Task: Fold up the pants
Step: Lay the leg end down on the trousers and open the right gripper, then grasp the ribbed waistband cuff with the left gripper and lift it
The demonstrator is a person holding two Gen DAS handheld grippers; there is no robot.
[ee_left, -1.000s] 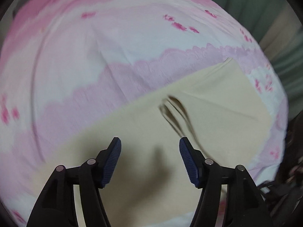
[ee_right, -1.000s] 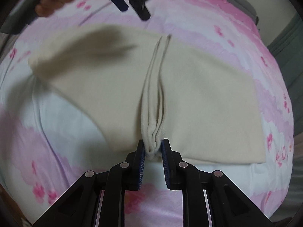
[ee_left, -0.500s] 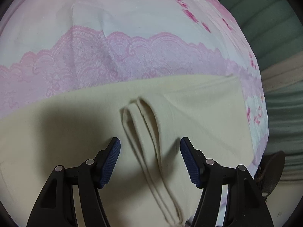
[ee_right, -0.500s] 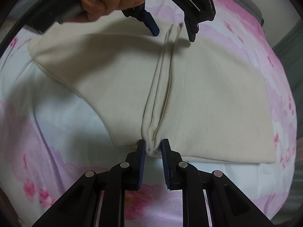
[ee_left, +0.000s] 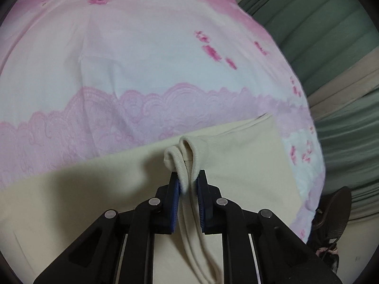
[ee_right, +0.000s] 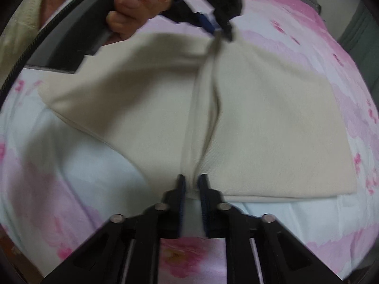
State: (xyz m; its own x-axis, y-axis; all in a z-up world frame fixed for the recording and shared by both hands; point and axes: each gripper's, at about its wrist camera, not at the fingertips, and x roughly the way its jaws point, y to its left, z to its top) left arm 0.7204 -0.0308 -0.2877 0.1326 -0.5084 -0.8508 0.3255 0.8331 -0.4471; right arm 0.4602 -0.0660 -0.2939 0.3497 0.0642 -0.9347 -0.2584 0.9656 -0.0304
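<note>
The cream pants [ee_right: 260,123] lie spread on a pink floral bed sheet [ee_left: 142,59], with a raised pleat running down their middle. My left gripper [ee_left: 188,179] is shut on the far end of that pleat, and the bunched cream fabric [ee_left: 182,151] sticks up past its blue pads. My right gripper [ee_right: 190,179] is shut on the near end of the same pleat at the pants' front edge. In the right wrist view the left gripper [ee_right: 219,29] and the hand holding it show at the top, pinching the fold.
The pink and white bed sheet [ee_right: 71,165] surrounds the pants on all sides. Green curtains [ee_left: 331,47] hang beyond the bed's right edge. A dark object [ee_left: 331,213] sits low by that edge.
My left gripper came down over the far end of the pleat and closed on it. The right gripper stayed shut on the near end, and the fold is pulled taut between them.
</note>
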